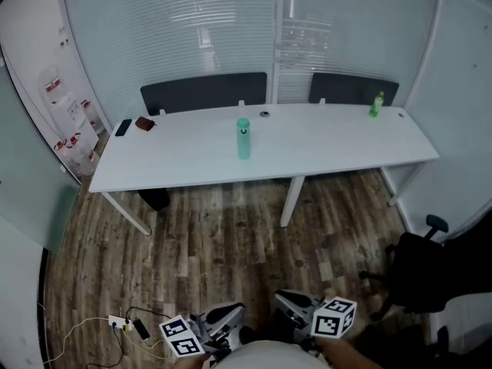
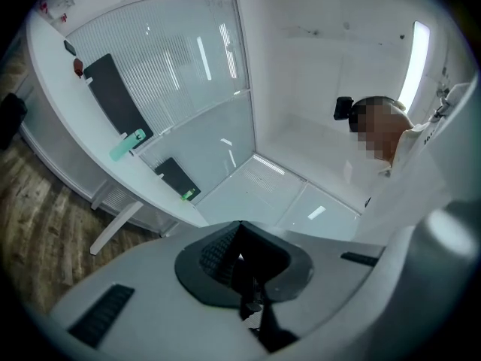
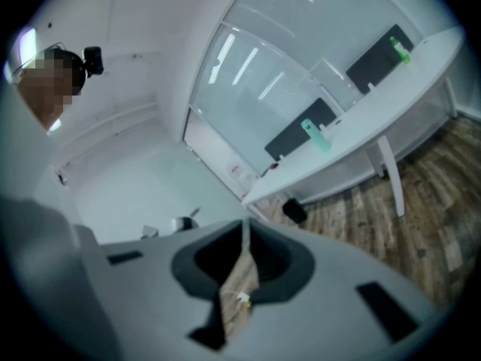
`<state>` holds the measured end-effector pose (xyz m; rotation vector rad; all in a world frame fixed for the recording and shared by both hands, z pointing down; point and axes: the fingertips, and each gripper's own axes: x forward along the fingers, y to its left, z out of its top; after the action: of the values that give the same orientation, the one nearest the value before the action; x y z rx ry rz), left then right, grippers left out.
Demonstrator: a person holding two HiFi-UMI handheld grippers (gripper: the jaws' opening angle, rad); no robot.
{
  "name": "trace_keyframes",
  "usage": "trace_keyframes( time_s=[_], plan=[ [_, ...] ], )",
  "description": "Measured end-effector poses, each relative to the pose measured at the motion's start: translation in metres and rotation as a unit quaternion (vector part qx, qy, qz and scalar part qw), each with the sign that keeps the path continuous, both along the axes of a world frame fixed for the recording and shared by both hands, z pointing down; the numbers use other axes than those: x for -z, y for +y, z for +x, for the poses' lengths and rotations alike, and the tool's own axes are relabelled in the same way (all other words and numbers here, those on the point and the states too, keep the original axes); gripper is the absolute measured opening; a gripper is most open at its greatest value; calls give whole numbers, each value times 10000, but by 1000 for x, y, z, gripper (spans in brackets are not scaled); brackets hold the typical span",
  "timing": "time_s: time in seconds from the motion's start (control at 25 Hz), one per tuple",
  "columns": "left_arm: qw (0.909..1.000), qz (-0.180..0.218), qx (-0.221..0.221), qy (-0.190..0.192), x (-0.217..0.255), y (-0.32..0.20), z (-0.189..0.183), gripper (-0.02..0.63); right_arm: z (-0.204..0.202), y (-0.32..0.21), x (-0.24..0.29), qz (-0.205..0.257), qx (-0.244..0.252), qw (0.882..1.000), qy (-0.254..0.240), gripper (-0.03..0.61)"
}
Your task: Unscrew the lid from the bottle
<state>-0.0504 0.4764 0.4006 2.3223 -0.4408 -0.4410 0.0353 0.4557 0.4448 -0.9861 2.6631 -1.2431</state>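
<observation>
Standing well back from the white desk [image 1: 323,148], the person holds the left gripper [image 1: 228,314] and right gripper [image 1: 292,303] low, both pairs of jaws together and empty, because the teal bottle [image 1: 243,141], lid [image 1: 243,121] on, stands mid-desk, beyond reach.

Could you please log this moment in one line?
left tool: shut; right tool: shut; tall teal bottle: upright on white table

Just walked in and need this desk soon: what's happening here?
A person stands back from the long white desk, holding a tool in each hand. The left tool and right tool are both shut and empty, low near the body. The tall teal bottle stands untouched mid-desk, lid on.
</observation>
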Motion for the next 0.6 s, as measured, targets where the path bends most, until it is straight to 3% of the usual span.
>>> trace_keyframes(
  time_s=[0.28, 0.6],
  plan=[
    [9994, -4, 274, -213, -14, -45, 5, 14, 6, -53, -10, 140, 189, 9997, 83, 26],
    [9973, -76, 683, -242, -11, -145, 37, 14, 31, -153, -7, 294, 654, 9974, 71, 26]
  ],
)
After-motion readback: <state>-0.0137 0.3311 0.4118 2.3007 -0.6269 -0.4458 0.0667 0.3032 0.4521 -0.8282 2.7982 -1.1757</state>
